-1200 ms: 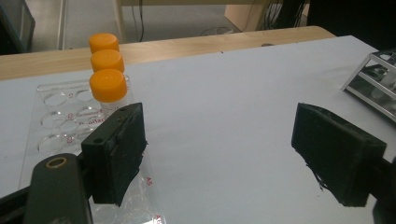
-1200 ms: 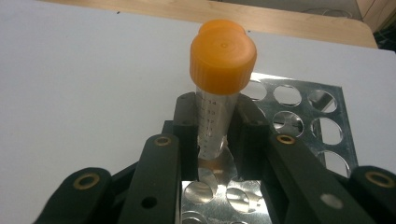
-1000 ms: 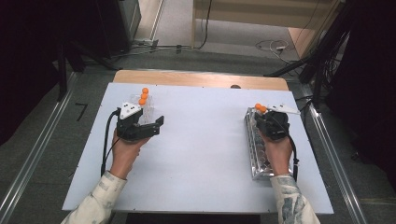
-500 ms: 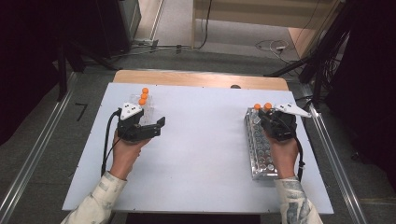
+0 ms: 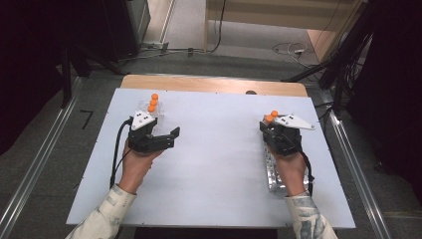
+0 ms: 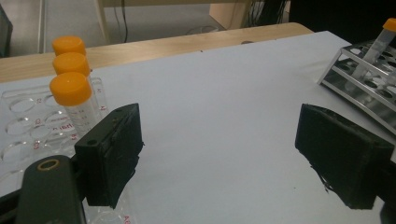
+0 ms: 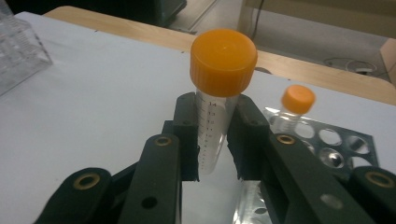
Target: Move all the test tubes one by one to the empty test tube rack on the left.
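Note:
My right gripper (image 7: pixel 217 140) is shut on a clear graduated tube (image 7: pixel 215 126) with an orange cap, held upright. In the high view that gripper (image 5: pixel 269 125) is over the far end of the metal rack (image 5: pixel 272 172). A second orange-capped tube (image 7: pixel 296 105) stands in the metal rack (image 7: pixel 338 144) just behind. My left gripper (image 6: pixel 224 158) is open wide over bare table, with nothing between its jaws. To its left, three orange-capped tubes (image 6: pixel 70 86) stand in a row in a clear plastic rack (image 6: pixel 25 126). In the high view the left gripper (image 5: pixel 166 134) is just in front of that rack (image 5: pixel 149 105).
The white table top (image 5: pixel 219 164) lies open between the two hands. A wooden strip (image 5: pixel 209 83) runs along its far edge. The metal rack (image 6: pixel 366 81) with one tube shows at the left gripper view's upper right. Cables trail on the floor beyond.
My right gripper has turned and shifted slightly left with the tube in it, so its cap now stands apart from the one in the metal rack. The left hand has stayed still.

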Demonstrator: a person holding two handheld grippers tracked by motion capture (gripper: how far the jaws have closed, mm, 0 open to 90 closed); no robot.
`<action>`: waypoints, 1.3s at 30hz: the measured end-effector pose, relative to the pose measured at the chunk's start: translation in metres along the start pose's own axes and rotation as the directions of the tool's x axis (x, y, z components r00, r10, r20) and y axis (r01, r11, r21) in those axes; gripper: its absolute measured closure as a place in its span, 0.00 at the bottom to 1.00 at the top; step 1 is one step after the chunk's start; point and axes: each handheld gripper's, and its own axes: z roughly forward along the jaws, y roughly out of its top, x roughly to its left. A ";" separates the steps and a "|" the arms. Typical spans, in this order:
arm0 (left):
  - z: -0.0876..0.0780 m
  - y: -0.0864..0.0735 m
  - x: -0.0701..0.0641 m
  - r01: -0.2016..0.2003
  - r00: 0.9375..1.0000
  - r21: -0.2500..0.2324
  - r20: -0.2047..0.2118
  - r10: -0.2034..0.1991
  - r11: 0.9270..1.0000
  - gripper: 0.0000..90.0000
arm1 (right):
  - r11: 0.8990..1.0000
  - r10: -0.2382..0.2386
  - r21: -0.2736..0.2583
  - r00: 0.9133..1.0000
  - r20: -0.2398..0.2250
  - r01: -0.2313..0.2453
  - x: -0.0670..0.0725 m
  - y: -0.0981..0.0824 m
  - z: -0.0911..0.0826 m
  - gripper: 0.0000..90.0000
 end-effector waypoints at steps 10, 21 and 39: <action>0.001 -0.001 -0.020 -0.040 0.996 0.013 0.079 0.039 0.999 0.16 | 0.998 -0.044 0.031 0.993 -0.107 0.047 0.032 -0.005 0.009 0.80; -0.003 0.000 -0.048 -0.063 0.977 -0.017 0.202 0.066 0.998 0.16 | 0.992 -0.098 0.061 0.969 -0.228 0.114 0.068 -0.015 0.021 0.80; -0.001 -0.008 -0.082 -0.169 0.939 -0.031 0.297 0.171 0.985 0.40 | 0.971 -0.195 0.054 0.903 -0.384 0.232 0.122 -0.024 0.022 0.80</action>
